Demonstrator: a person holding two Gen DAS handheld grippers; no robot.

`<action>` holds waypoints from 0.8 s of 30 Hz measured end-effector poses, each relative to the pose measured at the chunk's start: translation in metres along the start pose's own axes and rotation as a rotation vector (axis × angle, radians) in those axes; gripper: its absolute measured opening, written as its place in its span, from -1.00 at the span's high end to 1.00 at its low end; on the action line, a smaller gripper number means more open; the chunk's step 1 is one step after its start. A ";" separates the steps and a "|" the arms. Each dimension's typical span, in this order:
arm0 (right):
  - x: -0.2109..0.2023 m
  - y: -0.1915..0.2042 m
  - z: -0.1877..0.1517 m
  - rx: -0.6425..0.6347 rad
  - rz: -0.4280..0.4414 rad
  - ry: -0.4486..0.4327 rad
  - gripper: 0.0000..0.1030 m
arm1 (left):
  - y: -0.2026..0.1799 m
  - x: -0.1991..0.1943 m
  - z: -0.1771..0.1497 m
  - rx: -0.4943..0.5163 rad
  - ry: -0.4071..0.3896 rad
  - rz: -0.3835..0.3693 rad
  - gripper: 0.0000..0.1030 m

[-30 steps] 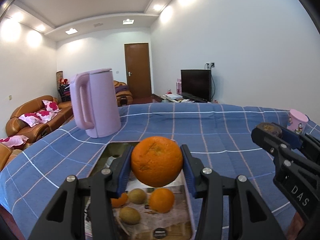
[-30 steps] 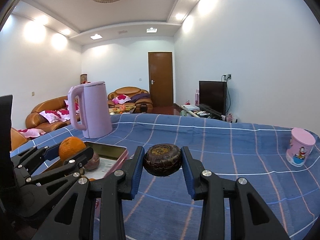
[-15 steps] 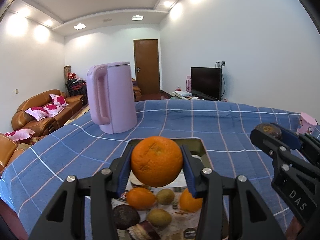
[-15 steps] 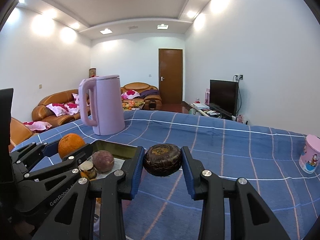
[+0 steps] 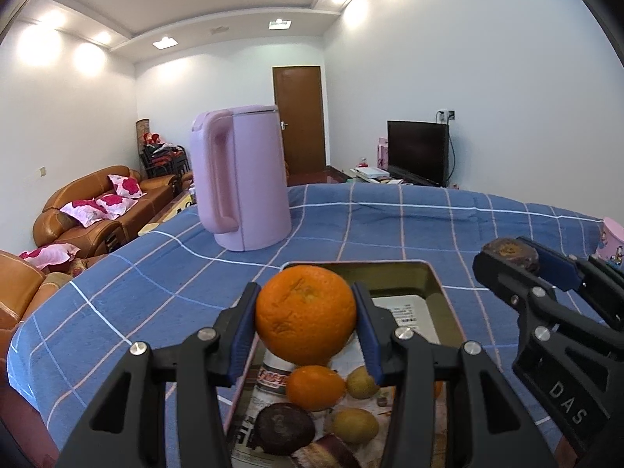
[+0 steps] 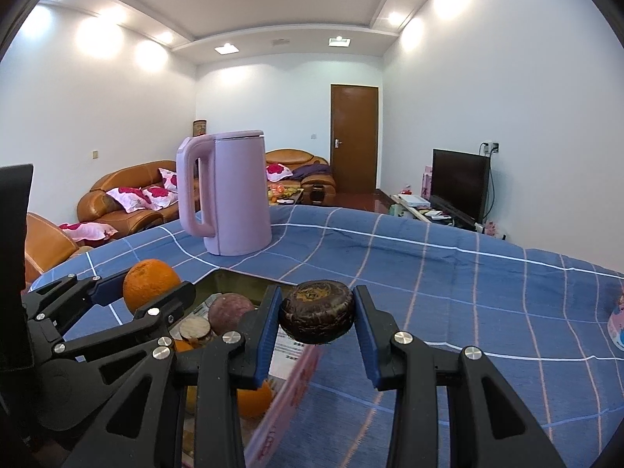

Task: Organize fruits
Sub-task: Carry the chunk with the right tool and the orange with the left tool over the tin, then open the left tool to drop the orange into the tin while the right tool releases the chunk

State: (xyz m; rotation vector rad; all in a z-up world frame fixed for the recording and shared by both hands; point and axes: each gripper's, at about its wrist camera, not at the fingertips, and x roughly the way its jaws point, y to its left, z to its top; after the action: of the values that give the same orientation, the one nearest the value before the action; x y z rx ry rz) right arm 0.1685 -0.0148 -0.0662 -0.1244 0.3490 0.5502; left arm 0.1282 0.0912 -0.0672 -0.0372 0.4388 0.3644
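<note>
My left gripper [image 5: 306, 321] is shut on a large orange [image 5: 306, 314] and holds it above the metal tray [image 5: 436, 292]. My right gripper [image 6: 316, 321] is shut on a dark brown round fruit [image 6: 316, 316] above the tray's right rim [image 6: 300, 378]; it also shows in the left wrist view [image 5: 511, 255]. In the tray lie a small orange [image 5: 315, 388], two green-brown kiwis [image 5: 357, 425], a dark purple fruit [image 5: 286, 429] and printed paper. The orange also shows in the right wrist view [image 6: 150, 284].
A tall pink kettle [image 5: 241, 179] stands on the blue checked tablecloth [image 5: 409, 226] behind the tray. A pink printed cup [image 6: 616, 325] stands at the table's right edge. Brown sofas, a television and a door lie beyond the table.
Both grippers have moved left, over the tray, still holding their fruits. The kettle and tray have shifted right in both views, and more of the tray's contents show.
</note>
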 end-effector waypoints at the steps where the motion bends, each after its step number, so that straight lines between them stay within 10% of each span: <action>1: 0.002 0.001 0.000 0.000 0.004 0.004 0.24 | 0.002 0.001 0.000 -0.001 0.003 0.002 0.05; 24: 0.050 0.019 -0.004 0.011 0.091 0.168 0.24 | 0.020 0.027 -0.003 -0.015 0.128 -0.018 0.05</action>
State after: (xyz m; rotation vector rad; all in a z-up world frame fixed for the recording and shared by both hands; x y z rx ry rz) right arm 0.1972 0.0249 -0.0878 -0.1453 0.5229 0.6293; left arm 0.1429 0.1185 -0.0804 -0.0795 0.5618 0.3488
